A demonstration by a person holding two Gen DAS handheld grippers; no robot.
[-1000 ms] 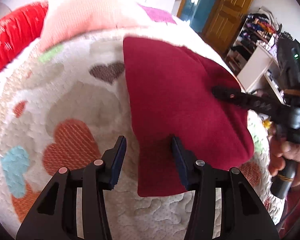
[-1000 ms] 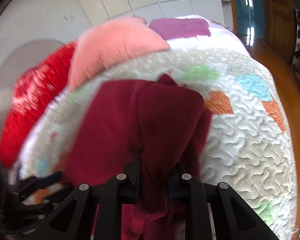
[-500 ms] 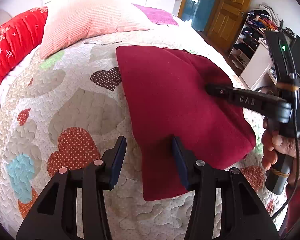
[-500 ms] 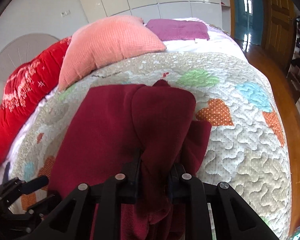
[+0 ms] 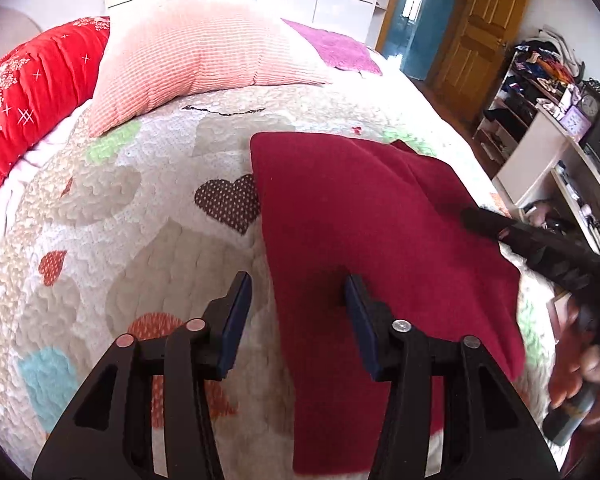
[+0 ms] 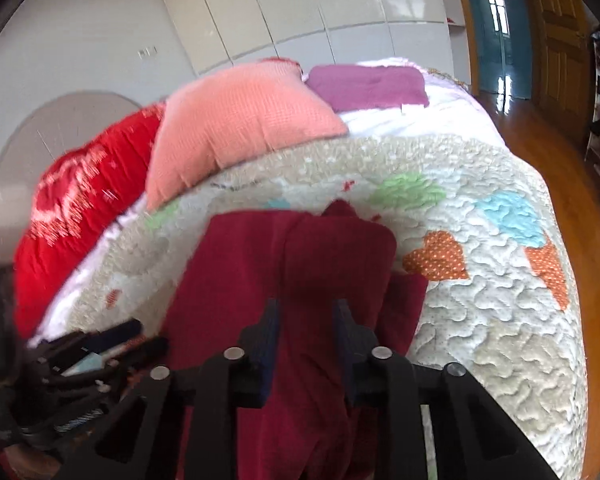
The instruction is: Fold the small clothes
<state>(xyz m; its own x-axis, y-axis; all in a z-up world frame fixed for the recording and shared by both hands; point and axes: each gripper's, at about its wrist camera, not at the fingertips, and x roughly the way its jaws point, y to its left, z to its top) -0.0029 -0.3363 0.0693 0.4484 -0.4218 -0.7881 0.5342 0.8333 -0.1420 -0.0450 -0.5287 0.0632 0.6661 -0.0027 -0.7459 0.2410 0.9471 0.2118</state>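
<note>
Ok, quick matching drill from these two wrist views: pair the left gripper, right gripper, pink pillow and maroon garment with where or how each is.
Column 1:
1 left gripper
2 right gripper
3 pink pillow
4 maroon garment

Column 2:
A lies spread on the quilt
B jaws opening, nothing held
C beside the red bedding
D jaws pinch a cloth fold

Pairs: 1-B, 2-D, 3-C, 4-A

The dark red garment is a soft, fleecy piece lying on the bed, partly folded, with one layer doubled over on top. Its left edge runs just inside the left gripper's right finger, with the rest spreading away beyond it. A bunched fold rises between the right gripper's fingers, pinched there.
</note>
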